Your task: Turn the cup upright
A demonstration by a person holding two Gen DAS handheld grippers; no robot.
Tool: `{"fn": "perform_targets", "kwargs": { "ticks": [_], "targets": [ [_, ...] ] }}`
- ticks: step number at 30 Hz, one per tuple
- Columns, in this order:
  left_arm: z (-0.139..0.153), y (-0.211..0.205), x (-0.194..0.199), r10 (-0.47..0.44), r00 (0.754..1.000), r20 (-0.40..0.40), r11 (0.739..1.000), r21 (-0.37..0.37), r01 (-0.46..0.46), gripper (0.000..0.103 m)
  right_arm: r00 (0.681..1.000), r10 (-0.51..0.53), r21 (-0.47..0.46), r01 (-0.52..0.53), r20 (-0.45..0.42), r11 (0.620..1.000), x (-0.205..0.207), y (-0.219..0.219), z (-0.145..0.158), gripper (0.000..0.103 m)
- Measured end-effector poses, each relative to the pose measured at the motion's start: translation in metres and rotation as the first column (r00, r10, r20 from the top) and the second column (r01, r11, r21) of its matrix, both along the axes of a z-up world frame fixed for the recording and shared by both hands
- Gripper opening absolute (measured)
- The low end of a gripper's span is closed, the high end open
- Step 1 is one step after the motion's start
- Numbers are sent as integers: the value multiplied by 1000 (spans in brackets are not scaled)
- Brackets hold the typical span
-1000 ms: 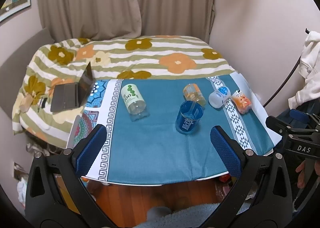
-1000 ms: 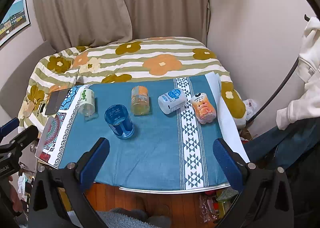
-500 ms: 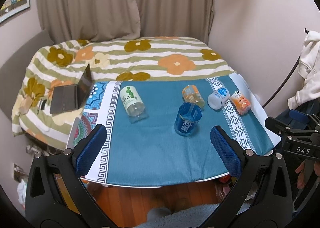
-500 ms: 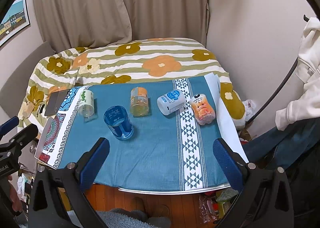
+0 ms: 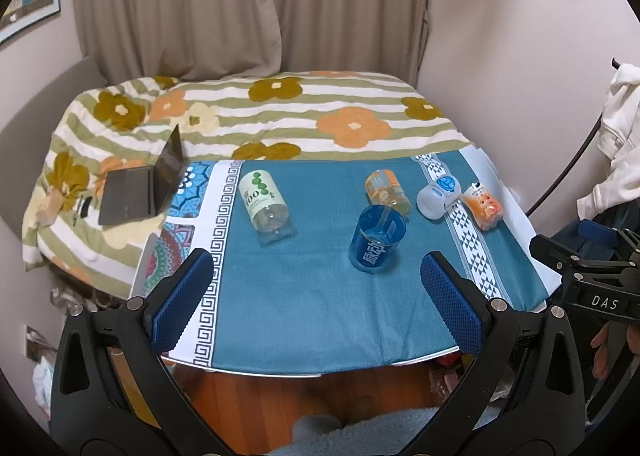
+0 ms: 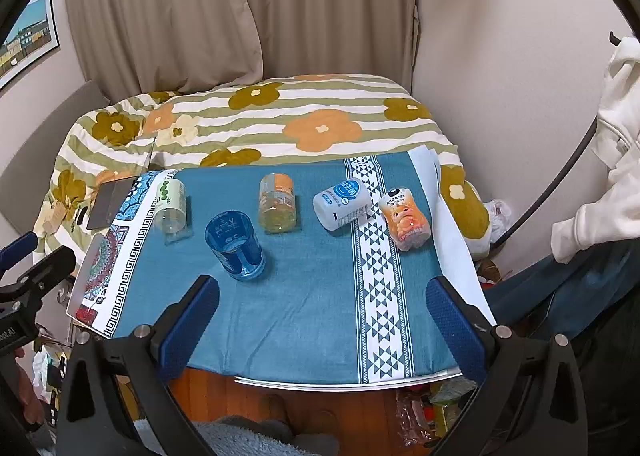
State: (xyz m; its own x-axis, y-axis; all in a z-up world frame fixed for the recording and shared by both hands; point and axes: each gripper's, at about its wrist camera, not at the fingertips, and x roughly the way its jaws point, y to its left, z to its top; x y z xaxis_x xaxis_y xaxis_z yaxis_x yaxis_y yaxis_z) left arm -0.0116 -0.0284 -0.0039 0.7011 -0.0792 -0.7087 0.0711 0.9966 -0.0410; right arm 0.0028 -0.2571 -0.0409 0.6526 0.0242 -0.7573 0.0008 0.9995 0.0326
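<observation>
A clear blue cup (image 5: 377,238) stands on the blue tablecloth (image 5: 312,304) near the table's middle; it also shows in the right wrist view (image 6: 235,246). Whether its mouth faces up or down I cannot tell. My left gripper (image 5: 316,302) is open and empty, held back over the table's near edge, with the cup ahead and slightly right. My right gripper (image 6: 320,320) is open and empty, also over the near edge, with the cup ahead to the left.
Lying on the cloth are a green-label bottle (image 5: 264,203), an orange-label jar (image 5: 386,191), a white bottle (image 5: 438,195) and an orange bottle (image 5: 482,205). A laptop (image 5: 144,187) sits on the flowered bedspread to the left. Wooden floor lies below the table edge.
Both grippers drifted slightly; the table scene shifted a little in both views. The objects have not moved and the jaws stay open.
</observation>
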Motion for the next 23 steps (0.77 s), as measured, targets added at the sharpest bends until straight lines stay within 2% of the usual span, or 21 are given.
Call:
{"fn": "perform_targets", "kwargs": {
  "ticks": [23],
  "targets": [
    [1,0,7,22,1000,22,1000,22,-22,103,1000,1,-1,-1,1,1000,3,0,-1,103]
  ]
}}
